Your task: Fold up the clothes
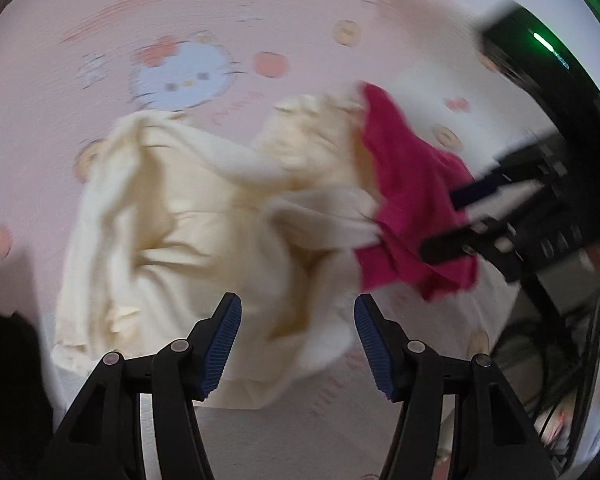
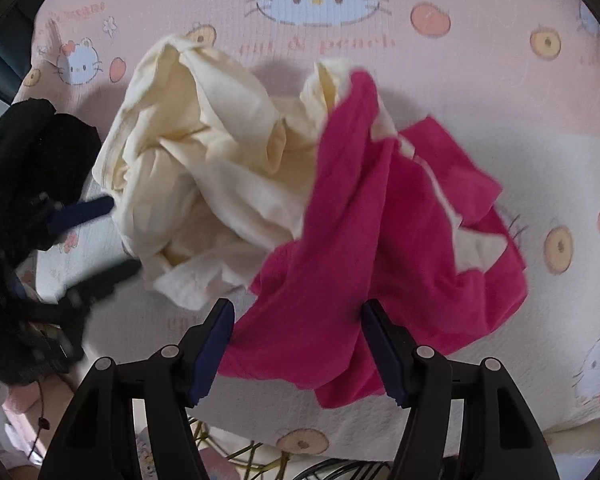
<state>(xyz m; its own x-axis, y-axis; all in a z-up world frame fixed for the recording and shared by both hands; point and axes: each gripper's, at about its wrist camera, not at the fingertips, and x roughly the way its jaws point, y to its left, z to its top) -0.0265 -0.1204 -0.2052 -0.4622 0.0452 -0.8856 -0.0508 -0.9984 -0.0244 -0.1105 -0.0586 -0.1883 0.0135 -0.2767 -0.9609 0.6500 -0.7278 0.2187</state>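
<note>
A crumpled cream garment (image 1: 188, 216) lies on the pink cartoon-print sheet (image 1: 100, 20); it also shows in the right wrist view (image 2: 204, 160). A magenta garment (image 1: 412, 196) lies bunched over the cream one's right side, and it shows in the right wrist view (image 2: 372, 248) too. My left gripper (image 1: 298, 336) is open just above the cream garment's near edge. My right gripper (image 2: 298, 344) is open with magenta cloth lying between and under its fingers. The right gripper's fingers (image 1: 480, 208) show open at the magenta garment in the left wrist view. The left gripper's fingers (image 2: 84, 212) show at the cream garment's left edge.
A black garment (image 2: 24, 168) lies at the left edge of the sheet (image 2: 500, 80). The sheet's near edge drops off below the grippers, with cables and clutter (image 2: 252, 452) beneath.
</note>
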